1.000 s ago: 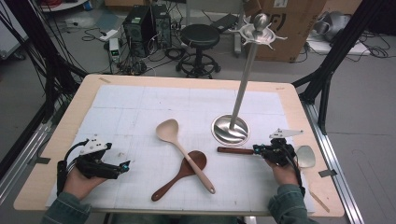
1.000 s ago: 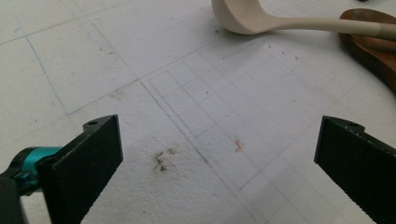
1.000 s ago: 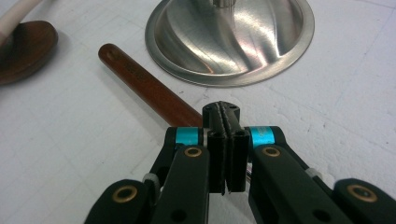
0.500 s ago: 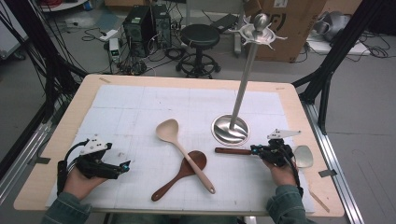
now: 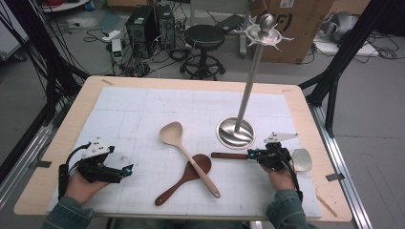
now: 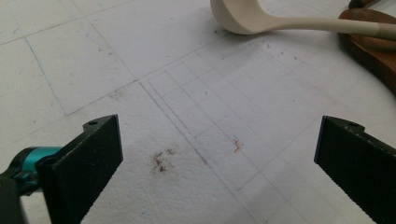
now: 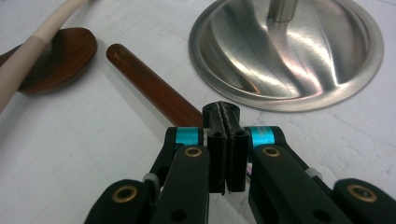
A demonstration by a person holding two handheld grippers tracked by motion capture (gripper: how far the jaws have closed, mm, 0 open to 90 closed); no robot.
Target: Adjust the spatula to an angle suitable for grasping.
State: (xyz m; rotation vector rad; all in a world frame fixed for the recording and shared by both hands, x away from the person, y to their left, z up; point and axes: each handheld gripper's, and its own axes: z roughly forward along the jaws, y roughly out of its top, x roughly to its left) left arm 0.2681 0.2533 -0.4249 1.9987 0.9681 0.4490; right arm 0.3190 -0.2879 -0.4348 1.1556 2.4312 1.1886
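Observation:
A spatula with a dark wooden handle [image 5: 229, 155] [image 7: 149, 84] and a metal head [image 5: 302, 160] lies at the right of the table, in front of a steel hanging stand [image 5: 235, 131] [image 7: 289, 51]. My right gripper [image 5: 251, 154] [image 7: 226, 109] points left along it, jaws tight together where the wood ends, and the handle disappears behind them. My left gripper [image 5: 125, 171] [image 6: 217, 154] rests at the front left, jaws wide apart over bare mat. A pale spoon [image 5: 171, 133] [image 6: 243, 18] [image 7: 46, 32] lies across a dark wooden spoon [image 5: 186, 179] [image 6: 373, 42] [image 7: 60, 51] at the middle.
The stand's tall pole ends in a ring of hooks [image 5: 266, 33] above the back right. A white gridded mat [image 5: 143, 109] covers most of the wooden table [image 5: 191, 81]. A stool [image 5: 204, 36] and boxes stand on the floor beyond the far edge.
My right gripper has slid a little to the left, and the spatula has moved with it. The left gripper and both spoons have stayed put.

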